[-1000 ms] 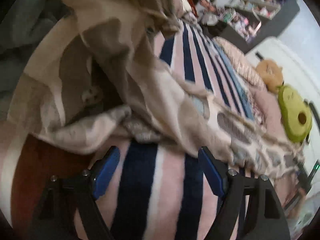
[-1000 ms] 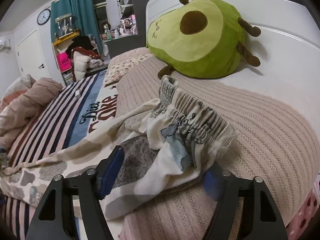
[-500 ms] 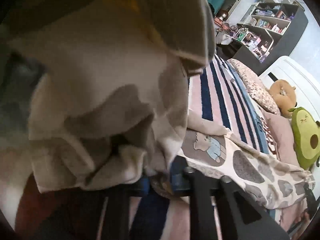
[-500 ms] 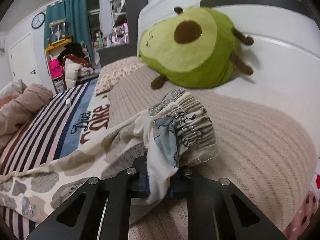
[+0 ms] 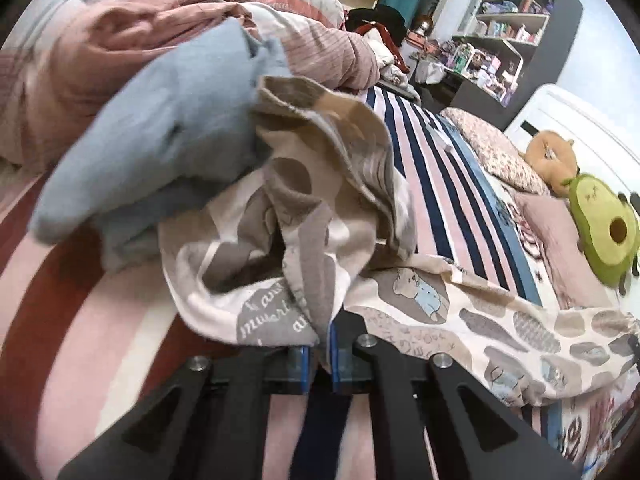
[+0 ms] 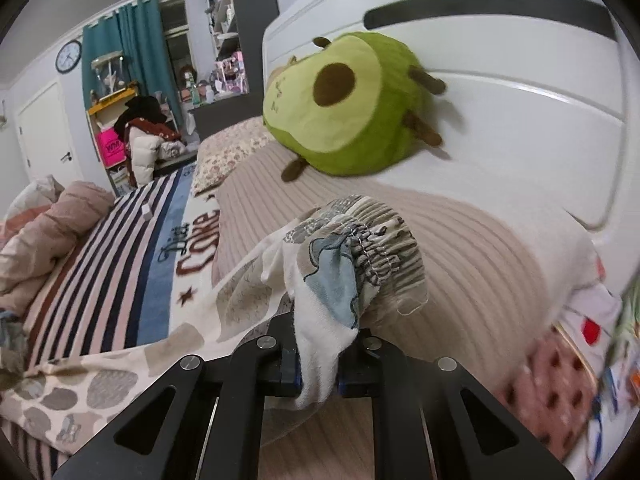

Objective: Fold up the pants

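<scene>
The pants (image 5: 460,312) are cream with grey and beige patches and small blue bear prints, stretched along the striped bed. My left gripper (image 5: 320,360) is shut on the bunched leg end (image 5: 304,240), held just above the bedspread. My right gripper (image 6: 318,364) is shut on the gathered elastic waistband (image 6: 360,248), lifted a little over the beige ribbed pillow (image 6: 480,264). The fabric between the two grips (image 6: 120,364) lies across the bed.
A blue-grey garment (image 5: 160,132) and a pink duvet (image 5: 100,28) lie heaped beside the leg end. A green avocado plush (image 6: 344,108) rests against the white headboard (image 6: 520,92). A floral pillow (image 6: 228,148) and a brown plush (image 5: 552,156) lie farther along. Shelves stand beyond the bed.
Both grippers were open a second ago and have shut on the pants, left on the leg end, right on the waistband. Both ends are now lifted slightly.
</scene>
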The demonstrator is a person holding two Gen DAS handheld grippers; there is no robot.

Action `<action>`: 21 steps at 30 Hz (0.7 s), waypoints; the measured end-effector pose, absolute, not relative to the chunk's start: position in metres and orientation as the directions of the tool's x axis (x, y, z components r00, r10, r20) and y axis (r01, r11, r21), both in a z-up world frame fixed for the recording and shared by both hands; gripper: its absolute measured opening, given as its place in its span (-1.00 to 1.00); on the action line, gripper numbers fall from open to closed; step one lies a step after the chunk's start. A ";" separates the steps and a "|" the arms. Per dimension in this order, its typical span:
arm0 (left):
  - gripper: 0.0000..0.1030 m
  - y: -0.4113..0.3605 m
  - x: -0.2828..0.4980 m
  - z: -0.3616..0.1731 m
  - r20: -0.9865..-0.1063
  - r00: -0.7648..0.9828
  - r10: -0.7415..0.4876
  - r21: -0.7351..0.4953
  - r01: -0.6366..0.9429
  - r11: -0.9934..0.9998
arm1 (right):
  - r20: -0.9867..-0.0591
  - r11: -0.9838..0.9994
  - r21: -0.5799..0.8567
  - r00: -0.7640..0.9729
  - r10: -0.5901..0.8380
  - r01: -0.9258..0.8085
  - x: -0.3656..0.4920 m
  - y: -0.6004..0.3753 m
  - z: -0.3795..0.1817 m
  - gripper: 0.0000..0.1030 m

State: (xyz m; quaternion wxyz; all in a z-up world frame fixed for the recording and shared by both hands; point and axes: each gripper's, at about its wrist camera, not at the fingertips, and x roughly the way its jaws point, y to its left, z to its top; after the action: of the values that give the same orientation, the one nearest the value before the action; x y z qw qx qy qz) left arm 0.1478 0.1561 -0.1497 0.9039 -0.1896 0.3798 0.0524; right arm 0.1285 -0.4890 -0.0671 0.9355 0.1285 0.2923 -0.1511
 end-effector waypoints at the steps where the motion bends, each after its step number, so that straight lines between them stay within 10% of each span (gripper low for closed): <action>1: -0.90 0.158 0.139 -0.148 -0.707 0.705 -0.055 -0.307 -0.236 0.922 | -0.595 0.922 0.144 0.776 -0.210 0.360 0.117 -0.489 -0.066 -0.90; 13: -0.79 0.174 0.012 -0.165 -0.781 0.619 -0.078 -0.314 -0.281 0.907 | -0.691 0.897 0.178 0.700 -0.178 0.404 -0.004 -0.493 -0.080 -0.89; 18: 0.24 0.182 -0.008 -0.161 -0.797 0.604 0.011 -0.205 -0.288 0.936 | -0.768 0.913 0.129 0.621 -0.155 0.387 -0.008 -0.485 -0.108 -0.53; 21: 0.49 0.198 -0.013 -0.147 -0.788 0.615 0.032 -0.194 -0.298 0.935 | -0.769 0.920 0.067 0.607 -0.198 0.385 -0.012 -0.477 -0.108 -0.04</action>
State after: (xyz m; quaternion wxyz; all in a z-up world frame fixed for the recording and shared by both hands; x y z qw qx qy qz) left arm -0.0129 0.1984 -0.1467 0.8851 -0.1550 0.4288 0.0934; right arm -0.0122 -0.4767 -0.1080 0.8892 0.1137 0.4117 -0.1639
